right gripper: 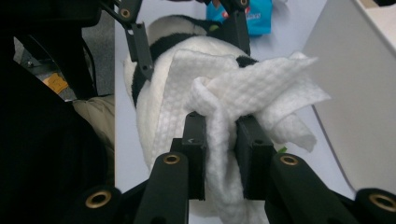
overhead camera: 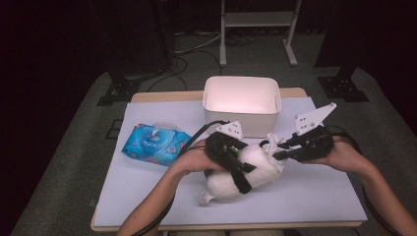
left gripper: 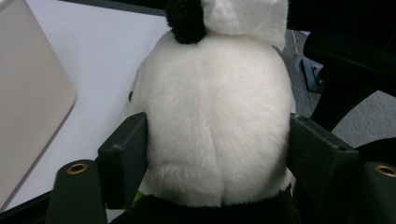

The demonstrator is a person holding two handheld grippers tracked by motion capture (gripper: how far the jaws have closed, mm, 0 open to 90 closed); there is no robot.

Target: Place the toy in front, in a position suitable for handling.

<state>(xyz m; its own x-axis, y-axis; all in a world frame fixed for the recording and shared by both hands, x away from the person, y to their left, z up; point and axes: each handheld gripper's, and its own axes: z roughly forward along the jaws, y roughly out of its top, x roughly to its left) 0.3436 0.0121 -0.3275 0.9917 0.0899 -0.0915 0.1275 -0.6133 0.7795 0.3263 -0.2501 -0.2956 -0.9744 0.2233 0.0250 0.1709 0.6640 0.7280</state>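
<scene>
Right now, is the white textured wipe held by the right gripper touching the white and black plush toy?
Touching. In the right gripper view the wipe, pinched in the right gripper, lies draped directly on the plush toy with no gap.

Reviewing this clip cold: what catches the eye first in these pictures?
A white-and-black plush toy lies at the middle of the table, clamped across its body by the left gripper. At its head end the right gripper pinches a white wet wipe against the plush. Behind them stands a white bin, and a blue wipes pack lies to the left.
</scene>
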